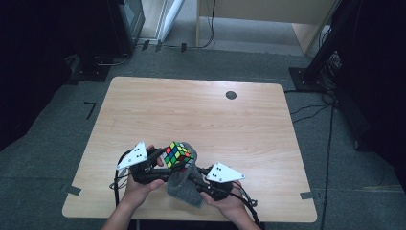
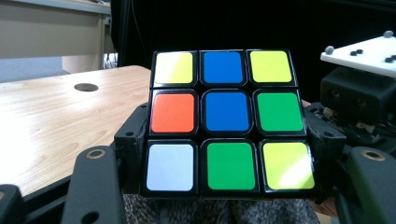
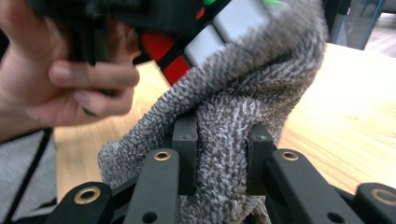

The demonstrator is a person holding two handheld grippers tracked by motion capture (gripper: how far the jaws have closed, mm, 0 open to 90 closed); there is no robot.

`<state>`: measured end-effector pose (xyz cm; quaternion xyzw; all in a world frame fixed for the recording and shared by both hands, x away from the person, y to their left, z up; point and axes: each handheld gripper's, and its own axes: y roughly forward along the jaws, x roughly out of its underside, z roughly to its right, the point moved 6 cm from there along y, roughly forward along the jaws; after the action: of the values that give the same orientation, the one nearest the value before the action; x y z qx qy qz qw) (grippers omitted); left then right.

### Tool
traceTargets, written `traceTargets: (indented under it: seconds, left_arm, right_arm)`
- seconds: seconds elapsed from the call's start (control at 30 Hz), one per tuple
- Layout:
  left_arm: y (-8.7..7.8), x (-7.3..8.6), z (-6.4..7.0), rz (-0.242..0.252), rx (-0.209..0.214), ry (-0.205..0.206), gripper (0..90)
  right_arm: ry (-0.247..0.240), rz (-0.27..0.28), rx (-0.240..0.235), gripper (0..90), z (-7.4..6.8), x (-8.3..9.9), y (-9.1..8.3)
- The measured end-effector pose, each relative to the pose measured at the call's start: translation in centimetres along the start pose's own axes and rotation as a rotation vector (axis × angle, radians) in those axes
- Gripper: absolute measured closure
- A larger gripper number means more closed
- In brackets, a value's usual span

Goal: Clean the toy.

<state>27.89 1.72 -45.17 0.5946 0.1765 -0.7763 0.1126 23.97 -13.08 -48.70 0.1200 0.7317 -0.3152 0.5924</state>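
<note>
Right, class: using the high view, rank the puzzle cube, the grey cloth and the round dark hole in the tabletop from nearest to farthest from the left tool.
1. Puzzle cube: clamped in the left tool, at the table's near edge.
2. Grey cloth: draped under the cube, hanging just right of the tool, held by the right tool.
3. Round dark hole: far side of the table, right of centre.

Lab or recording studio, not home. Lone wooden bench on grey carpet, tape marks stuck to floor beside it. Black stands and dark curtain flank both sides. Cables trail over carpet at right, more at far wall. Pale wooden furniture behind. Grommet hole in benchtop, office style. Dim, bare, set up for filming.
</note>
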Motion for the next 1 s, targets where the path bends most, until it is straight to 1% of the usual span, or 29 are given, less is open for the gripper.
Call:
traceTargets:
  seconds: [0.07, 0.1, 0.17, 0.2, 0.23, 0.3, 0.33, 0.37, 0.4, 0.47, 0.5, 0.53, 0.6, 0.63, 0.67, 0.7, 0.73, 0.77, 0.8, 0.83, 0.9, 0.93, 1.0]
  left_arm:
    - [0.0, -0.1, -0.1, 0.008, 0.004, -0.009, 34.3]
    - [0.0, -0.1, -0.1, 0.008, 0.004, -0.009, 34.3]
    - [0.2, 0.0, -0.1, -0.001, 0.007, -0.004, 34.3]
    - [0.2, 0.0, -0.1, -0.001, 0.007, -0.004, 34.3]
    - [0.3, 0.1, -0.1, -0.004, 0.006, -0.005, 34.3]
    - [0.4, 0.1, 0.0, -0.006, 0.009, -0.003, 34.3]
    - [0.4, 0.0, 0.0, -0.004, 0.012, -0.003, 34.3]
    - [0.4, 0.0, 0.0, -0.002, 0.012, -0.004, 34.3]
    - [0.5, -0.1, 0.0, -0.001, 0.010, -0.004, 34.3]
    - [0.4, 0.0, 0.0, -0.004, 0.008, -0.002, 34.3]
    - [0.4, 0.0, 0.0, -0.004, 0.008, -0.002, 34.3]
    - [0.4, -0.1, -0.1, -0.002, 0.004, -0.001, 34.3]
    - [0.5, -0.2, 0.0, 0.001, 0.005, 0.000, 34.3]
    - [0.5, -0.2, 0.0, 0.001, 0.005, 0.000, 34.3]
    - [0.7, -0.3, 0.4, 0.000, 0.012, 0.008, 34.3]
    - [0.8, -0.3, 0.5, 0.001, 0.017, 0.010, 34.3]
    - [0.8, -0.3, 0.5, 0.001, 0.017, 0.010, 34.3]
    - [0.9, -0.4, 0.6, 0.000, 0.021, 0.011, 34.3]
    - [1.1, -0.5, 0.7, 0.000, 0.023, 0.013, 34.3]
    - [1.1, -0.5, 0.6, -0.001, 0.022, 0.013, 34.3]
    - [1.2, -0.5, 0.6, -0.001, 0.023, 0.013, 34.3]
    - [1.2, -0.5, 0.6, 0.000, 0.023, 0.011, 34.3]
    - [1.2, -0.5, 0.6, 0.002, 0.027, 0.007, 34.3]
  right_arm:
    - [0.006, 0.001, 0.008, 73.2, 0.4, -0.2, -0.3]
    - [0.018, 0.024, 0.022, 73.3, 1.0, -0.6, -0.8]
    - [0.066, 0.072, 0.040, 73.5, 2.0, -1.2, -1.7]
    - [0.066, 0.072, 0.040, 73.5, 2.0, -1.2, -1.7]
    - [0.096, 0.102, 0.052, 73.5, 2.6, -1.5, -2.1]
    - [0.099, 0.109, 0.055, 73.4, 2.9, -1.5, -2.4]
    - [0.079, 0.082, 0.027, 73.3, 2.3, -1.1, -1.9]
    - [0.071, 0.066, 0.016, 73.2, 2.0, -0.8, -1.7]
    - [0.056, 0.039, -0.004, 73.1, 1.4, -0.4, -1.2]
    - [0.032, 0.014, -0.017, 72.9, 0.8, 0.0, -0.7]
    - [0.032, 0.014, -0.017, 72.9, 0.8, 0.0, -0.7]
    - [0.020, 0.008, 0.001, 72.7, 0.9, -0.1, -0.7]
    - [0.027, 0.031, 0.025, 72.7, 1.4, -0.4, -1.1]
    - [0.027, 0.031, 0.025, 72.7, 1.4, -0.4, -1.1]
    - [0.057, 0.073, 0.037, 72.9, 2.1, -1.0, -1.9]
    - [0.052, 0.083, 0.036, 72.9, 2.2, -1.1, -2.1]
    - [0.033, 0.081, 0.028, 73.0, 2.1, -1.0, -2.1]
    - [0.033, 0.081, 0.028, 73.0, 2.1, -1.0, -2.1]
    - [-0.020, 0.061, 0.004, 73.1, 1.4, -0.5, -1.8]
    - [-0.036, 0.046, -0.007, 73.1, 1.0, -0.1, -1.5]
    - [-0.057, 0.018, -0.023, 73.1, 0.6, 0.3, -1.0]
    - [-0.067, 0.012, -0.020, 73.0, 0.6, 0.4, -0.9]
    - [-0.069, 0.012, -0.012, 73.1, 0.7, 0.3, -1.0]
